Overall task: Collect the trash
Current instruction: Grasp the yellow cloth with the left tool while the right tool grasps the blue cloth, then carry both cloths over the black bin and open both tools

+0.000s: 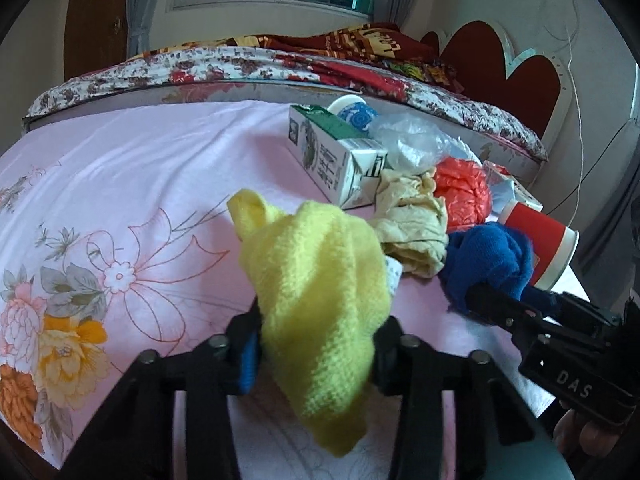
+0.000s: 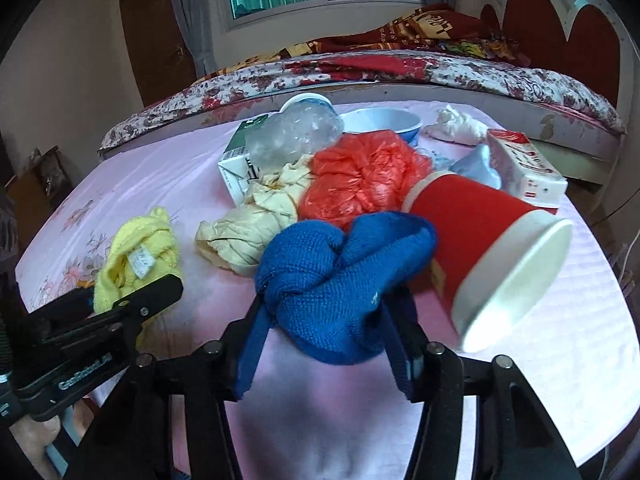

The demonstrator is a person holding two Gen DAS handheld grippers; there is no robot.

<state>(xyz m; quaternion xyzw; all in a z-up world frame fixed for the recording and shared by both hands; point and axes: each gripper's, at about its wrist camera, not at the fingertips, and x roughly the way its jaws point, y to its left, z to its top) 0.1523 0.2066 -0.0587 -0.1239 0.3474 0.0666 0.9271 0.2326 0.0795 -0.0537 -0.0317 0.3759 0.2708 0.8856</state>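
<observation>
The left gripper [image 1: 316,344] is clenched on a crumpled yellow knitted cloth [image 1: 316,280], which is pinched between the two black fingers [image 1: 384,352] and bulges above and below them. The right gripper [image 2: 324,320] is clamped likewise on a bunched blue knitted cloth [image 2: 340,276], its blue-padded fingers [image 2: 250,356] pressed against both sides of the bundle. Both cloths are found at the near edge of a pile of litter on a counter covered by a pink flowered sheet [image 1: 120,184]. Just beside the blue cloth a red paper cup with a white rim [image 2: 480,248] is seen lying on its side. Behind the cloths lie a crumpled cream rag [image 2: 248,224] and a scrunched orange plastic bag [image 2: 360,180]; further back a white-and-green carton [image 1: 332,156], a wad of clear plastic film [image 2: 292,136] and a small red-and-white box [image 2: 524,168] are visible. A bed with a flowered cover [image 1: 200,68] stands beyond the counter.
</observation>
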